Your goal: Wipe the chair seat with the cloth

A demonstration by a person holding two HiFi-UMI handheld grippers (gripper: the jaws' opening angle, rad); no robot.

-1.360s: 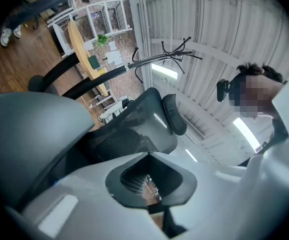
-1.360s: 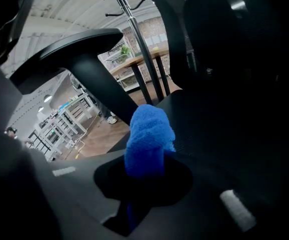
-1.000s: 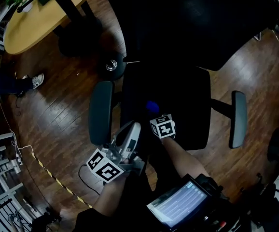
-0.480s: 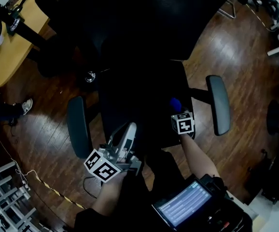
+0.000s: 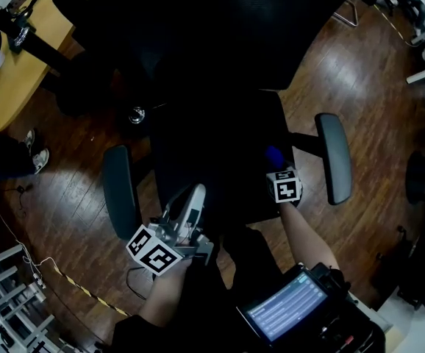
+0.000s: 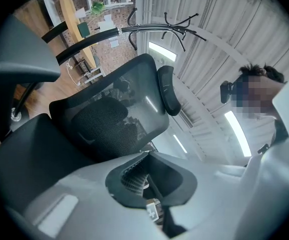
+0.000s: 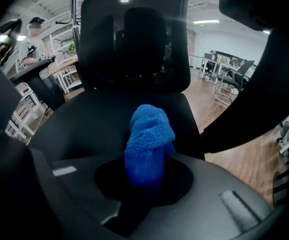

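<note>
Cloth (image 7: 148, 139) — blue, bunched up — is pinched in the right gripper (image 7: 145, 179), near the right edge of the seat (image 5: 212, 160), mid-right in the head view. Most of the seat lies to its left. Left gripper (image 6: 147, 156) — jaws together, holding nothing — sits lower left.

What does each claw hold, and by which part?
The right claw grips the bunched blue terry cloth by its near end; the left claw, jaws together, holds nothing.
</note>
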